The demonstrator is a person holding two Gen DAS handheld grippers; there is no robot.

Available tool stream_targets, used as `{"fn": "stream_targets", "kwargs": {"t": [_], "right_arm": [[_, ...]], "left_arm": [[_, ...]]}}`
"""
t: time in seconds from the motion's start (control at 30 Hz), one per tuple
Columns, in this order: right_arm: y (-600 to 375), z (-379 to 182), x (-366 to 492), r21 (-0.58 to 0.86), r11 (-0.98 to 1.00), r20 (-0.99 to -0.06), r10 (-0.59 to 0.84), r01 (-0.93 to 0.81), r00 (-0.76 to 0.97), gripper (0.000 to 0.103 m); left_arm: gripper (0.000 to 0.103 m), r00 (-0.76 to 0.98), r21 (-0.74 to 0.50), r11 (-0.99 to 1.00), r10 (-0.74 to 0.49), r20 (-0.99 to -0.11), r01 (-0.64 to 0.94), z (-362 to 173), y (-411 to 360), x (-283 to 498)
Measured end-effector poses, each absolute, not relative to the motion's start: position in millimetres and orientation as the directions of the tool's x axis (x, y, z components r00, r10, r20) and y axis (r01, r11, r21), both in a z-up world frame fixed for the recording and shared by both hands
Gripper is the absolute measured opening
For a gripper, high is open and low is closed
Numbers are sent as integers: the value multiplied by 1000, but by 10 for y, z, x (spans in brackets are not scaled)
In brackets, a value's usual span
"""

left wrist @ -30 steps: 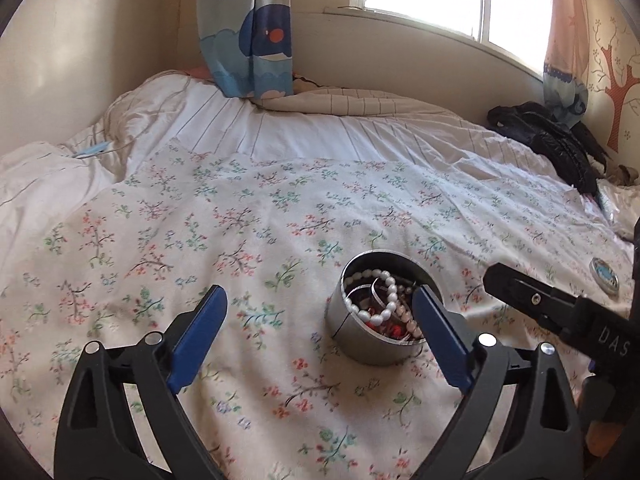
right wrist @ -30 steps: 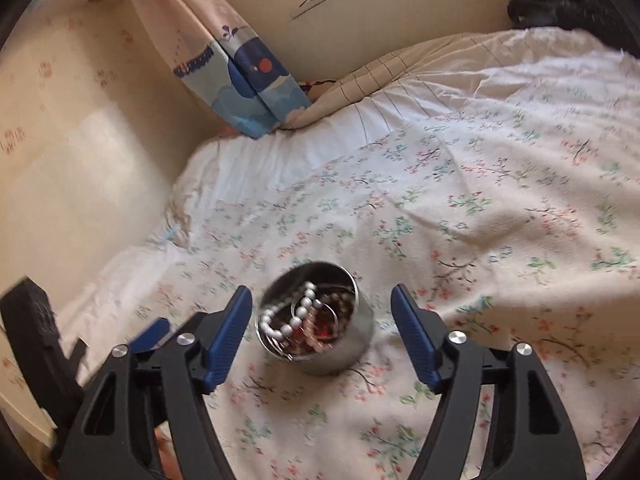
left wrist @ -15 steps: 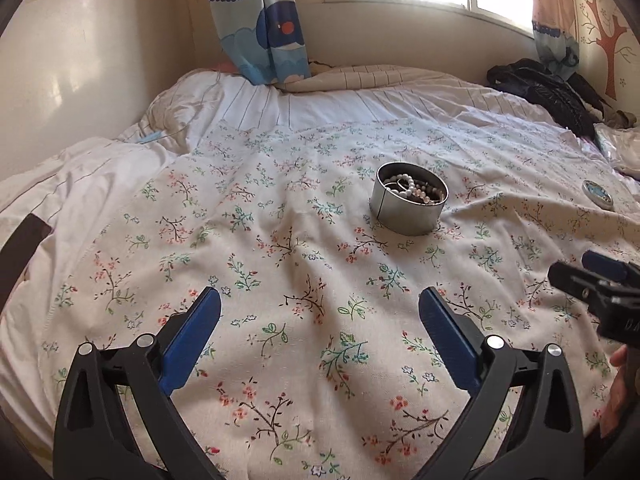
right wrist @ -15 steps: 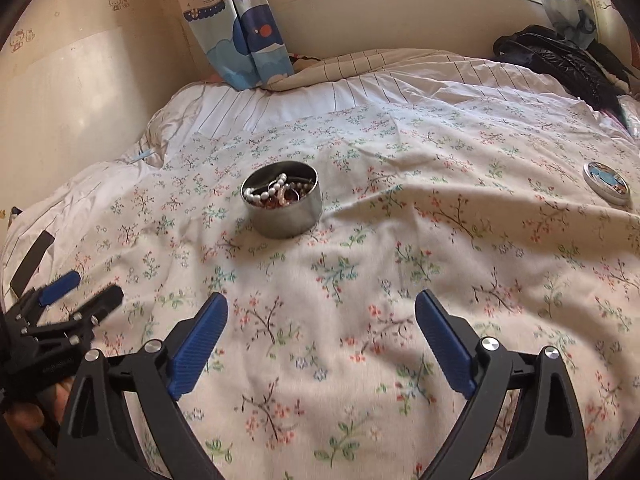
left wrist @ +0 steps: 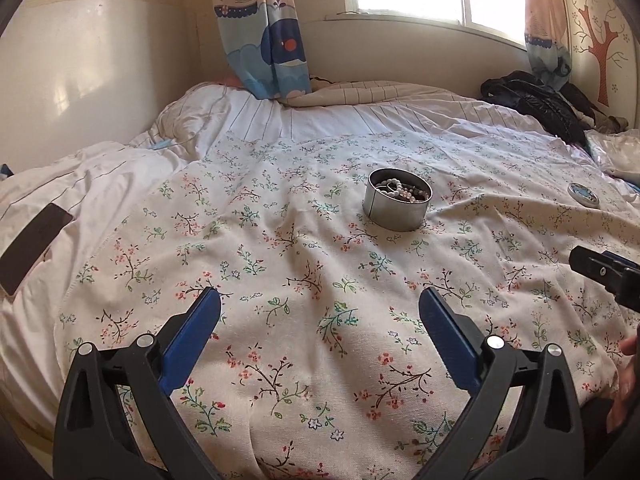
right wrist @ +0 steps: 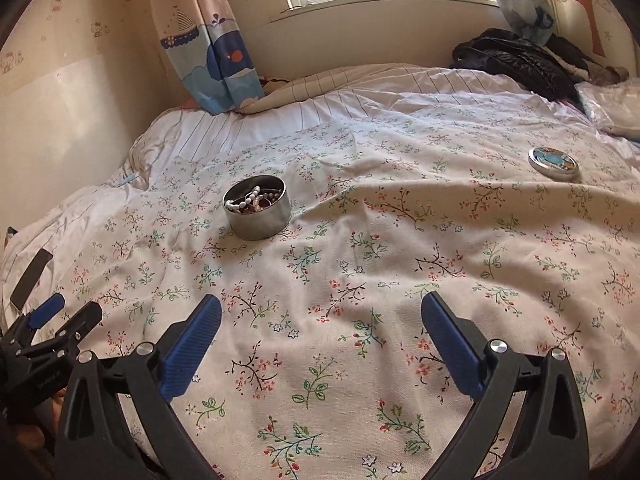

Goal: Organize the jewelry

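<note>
Left wrist view: left gripper (left wrist: 319, 310) fingers spread wide, holding nothing, over floral bedspread (left wrist: 280, 264). Round tin (left wrist: 398, 199) with pearl beads (left wrist: 400, 190) sits at 12 to 1 o'clock, well apart. Lid (left wrist: 583, 194) at 2 o'clock.

Right wrist view: right gripper (right wrist: 321, 316) fingers apart, empty. Tin (right wrist: 257, 207) at 11 o'clock; lid (right wrist: 553, 162) at 2 o'clock; dark jacket (right wrist: 516, 60) beyond.

The left gripper (left wrist: 319, 322) hangs over the flowered bedspread (left wrist: 304, 280), jaws spread wide with nothing between them. Well ahead, a round tin (left wrist: 397, 204) sits open, holding a pearl string and darker beads, perhaps more. Its lid (left wrist: 583, 193) lies well apart. The right gripper (left wrist: 608, 272) pokes in alongside.
</note>
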State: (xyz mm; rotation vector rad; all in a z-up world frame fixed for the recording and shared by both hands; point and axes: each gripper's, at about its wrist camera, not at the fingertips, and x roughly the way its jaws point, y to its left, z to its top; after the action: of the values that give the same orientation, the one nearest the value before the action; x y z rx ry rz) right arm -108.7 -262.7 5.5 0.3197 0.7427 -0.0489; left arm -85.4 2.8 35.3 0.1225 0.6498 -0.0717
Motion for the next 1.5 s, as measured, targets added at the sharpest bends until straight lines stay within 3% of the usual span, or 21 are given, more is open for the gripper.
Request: {"fn": "stream_targets", "kwargs": {"t": [0.1, 0.43, 1.5], "right_arm": [[-2667, 52, -1093, 281, 945, -675, 70, 168, 734, 96], [-2474, 130, -1192, 131, 976, -661, -45, 174, 749, 96], [-2542, 78, -1150, 143, 970, -682, -46, 195, 730, 96]], "left_arm": [[95, 796, 75, 992, -33, -605, 99, 359, 56, -871], [96, 813, 77, 992, -34, -582, 96, 384, 38, -950], [96, 798, 49, 993, -53, -600, 103, 320, 33, -886]]}}
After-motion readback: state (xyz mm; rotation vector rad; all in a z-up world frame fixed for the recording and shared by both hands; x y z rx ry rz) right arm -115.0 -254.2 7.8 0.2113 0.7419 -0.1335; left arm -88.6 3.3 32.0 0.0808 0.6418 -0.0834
